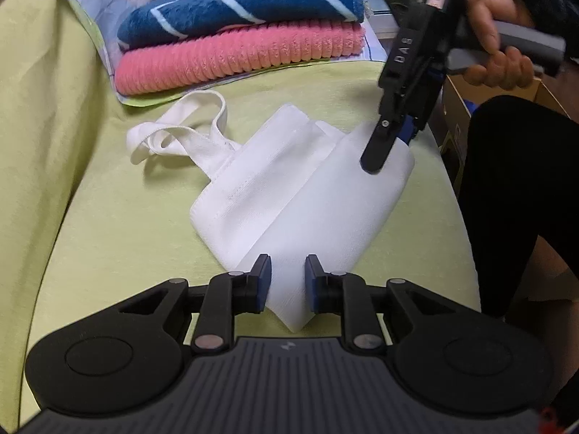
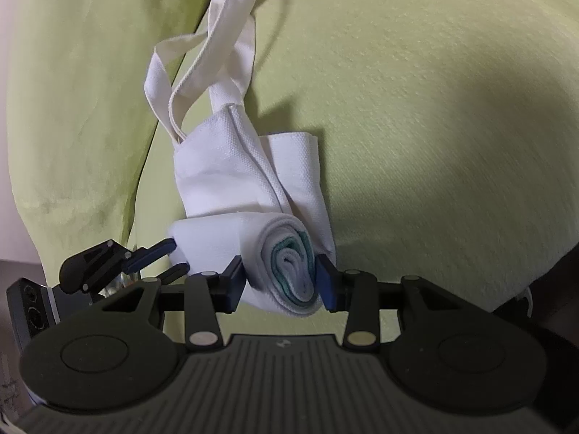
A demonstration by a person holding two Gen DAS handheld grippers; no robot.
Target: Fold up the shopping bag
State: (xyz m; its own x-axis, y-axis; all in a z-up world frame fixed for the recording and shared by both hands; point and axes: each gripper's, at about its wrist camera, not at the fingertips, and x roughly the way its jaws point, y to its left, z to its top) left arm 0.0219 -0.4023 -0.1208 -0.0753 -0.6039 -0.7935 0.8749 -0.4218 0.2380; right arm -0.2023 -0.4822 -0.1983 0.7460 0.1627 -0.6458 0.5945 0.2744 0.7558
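White woven fabric shopping bag (image 1: 289, 195), half rolled, its roll running from left hand-held gripper (image 1: 287, 282) to right hand-held gripper (image 2: 280, 275), each pinching one roll end

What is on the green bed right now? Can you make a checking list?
Surface: green sheet, smooth.
Job's things: white bag rolled from the bottom, a green layer showing in the roll's end; handles loose on the sheet.
Clutter: pink towel under blue towel, stacked behind the bag.
Tongs: left tongs at one end of the roll, right tongs at the other, both closed on it.
Cables: nothing seen.
Surroundings: hand holding the right tongs; cardboard box beside the bed.
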